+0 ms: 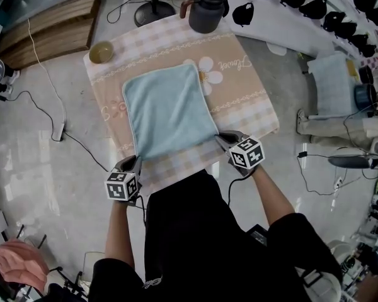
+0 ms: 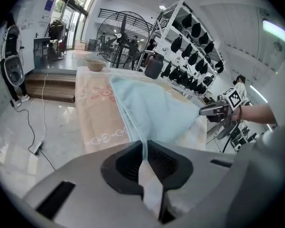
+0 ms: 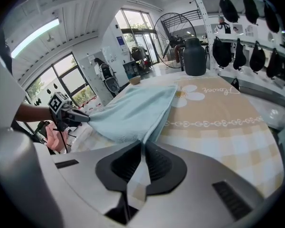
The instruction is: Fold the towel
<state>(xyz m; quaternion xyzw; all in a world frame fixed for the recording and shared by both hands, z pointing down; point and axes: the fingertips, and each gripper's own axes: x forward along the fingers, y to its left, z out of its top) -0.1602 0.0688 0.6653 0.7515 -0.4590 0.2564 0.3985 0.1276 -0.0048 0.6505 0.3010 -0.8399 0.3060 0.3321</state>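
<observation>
The left gripper (image 1: pixel 136 160) and right gripper (image 1: pixel 222 139) each pinch a near corner of the blue towel (image 1: pixel 167 109), which lies on a checked cloth (image 1: pixel 252 106), with a dark jug (image 1: pixel 206 10) and small bowl (image 1: pixel 101 52) beyond it.

We list: right gripper (image 3: pixel 143 146) clamped on towel (image 3: pixel 133 110) corner; left gripper (image 3: pixel 82 118) at the other; cloth (image 3: pixel 213 113); jug (image 3: pixel 195 56).

Around you, a glossy pale floor (image 1: pixel 31 137) fills the frame's left. A wooden platform (image 1: pixel 47 27) lies upper left, white shelving (image 1: pixel 283 27) upper right.
</observation>
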